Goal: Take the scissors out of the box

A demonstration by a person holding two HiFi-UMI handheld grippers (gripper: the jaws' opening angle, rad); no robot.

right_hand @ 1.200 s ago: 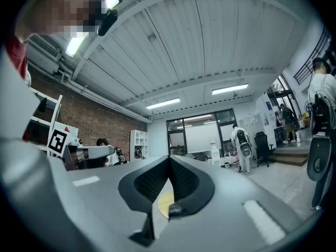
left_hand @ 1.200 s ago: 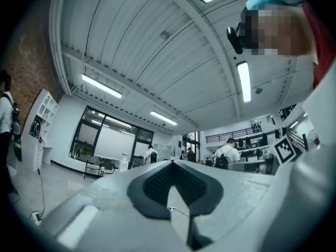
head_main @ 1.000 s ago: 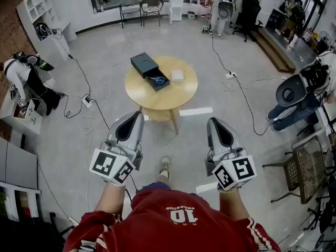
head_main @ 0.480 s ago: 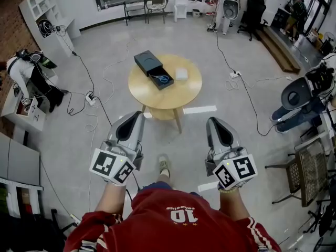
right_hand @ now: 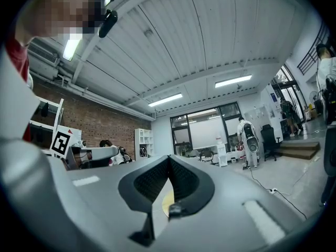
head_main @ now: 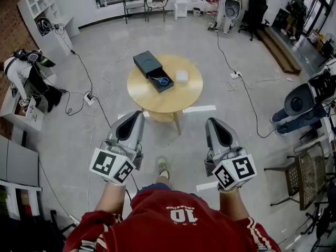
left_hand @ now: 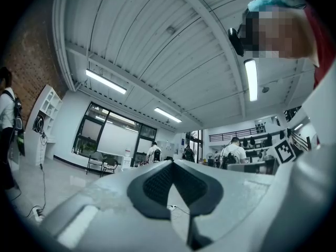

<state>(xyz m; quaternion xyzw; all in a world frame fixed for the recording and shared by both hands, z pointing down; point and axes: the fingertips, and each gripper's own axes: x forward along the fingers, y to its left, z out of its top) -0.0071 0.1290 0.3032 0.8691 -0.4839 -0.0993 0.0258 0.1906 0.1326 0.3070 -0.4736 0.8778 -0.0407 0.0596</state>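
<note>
The left gripper (head_main: 135, 116) and the right gripper (head_main: 211, 122) are held side by side at waist height, pointed roughly level towards the round wooden table (head_main: 169, 102), and both sets of jaws are pressed together with nothing between them; this is confirmed in the left gripper view (left_hand: 172, 162) and the right gripper view (right_hand: 169, 158), where the ribbed pads meet at their tips. The closed, forward carry is judged to suit an approach on foot, since the table stands well apart from the person and nothing can be reached from here. The scissors (head_main: 161, 80), marked by blue handles, are seen lying in the pulled-out drawer (head_main: 155, 83) of the dark box (head_main: 145, 61), which rests on the left part of the tabletop. With the drawer already drawn out, the scissors are left exposed from above, so no opening step seems to be needed. A small white object (head_main: 181, 76) is set just beside the drawer and may crowd a reach from the right. The task itself is judged not yet begun.
</note>
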